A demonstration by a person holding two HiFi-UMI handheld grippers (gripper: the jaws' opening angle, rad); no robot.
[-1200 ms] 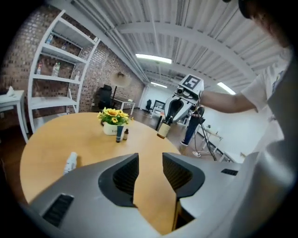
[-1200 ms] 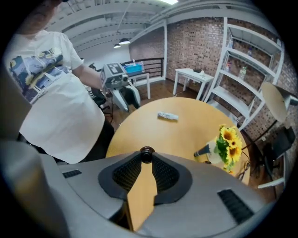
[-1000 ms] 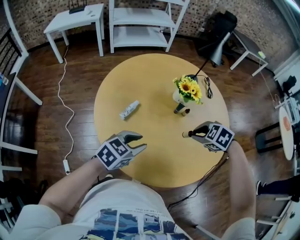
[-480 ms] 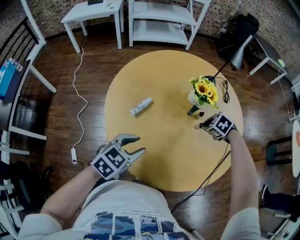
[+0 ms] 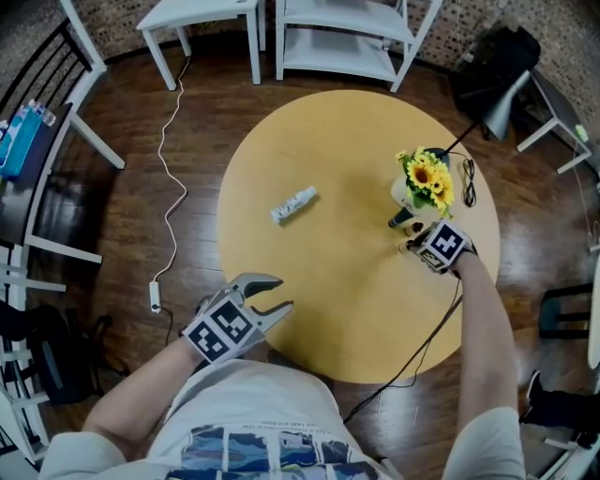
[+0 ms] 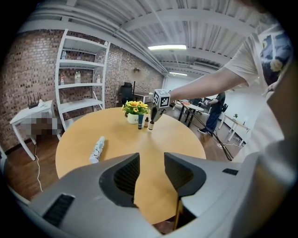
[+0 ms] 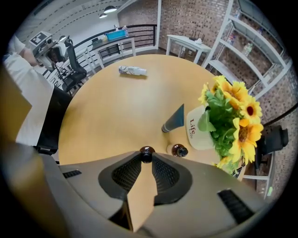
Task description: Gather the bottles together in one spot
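Observation:
My right gripper [image 7: 147, 159] is shut on the neck of a small brown bottle [image 7: 147, 152], which it holds upright over the round wooden table [image 5: 337, 281]. Just right of it stands a second small brown bottle [image 7: 179, 150]. A dark teal tube [image 7: 174, 119] stands beside both, against the white sunflower pot [image 7: 196, 129]. A white bottle [image 5: 294, 203] lies on its side at the table's middle left, apart from the others. My left gripper [image 5: 281, 292] hovers at the near left edge of the table, open, with nothing between its jaws.
A black cable [image 5: 427, 333] runs from the pot over the table's right edge to the floor. White shelves [image 5: 347, 37] and a white side table [image 5: 202, 14] stand beyond the table. A white cord [image 5: 169, 187] lies on the floor at left.
My right gripper has carried the small brown bottle away from me to the flowerpot group. The left gripper has stayed near the table's near edge, its jaws slightly wider.

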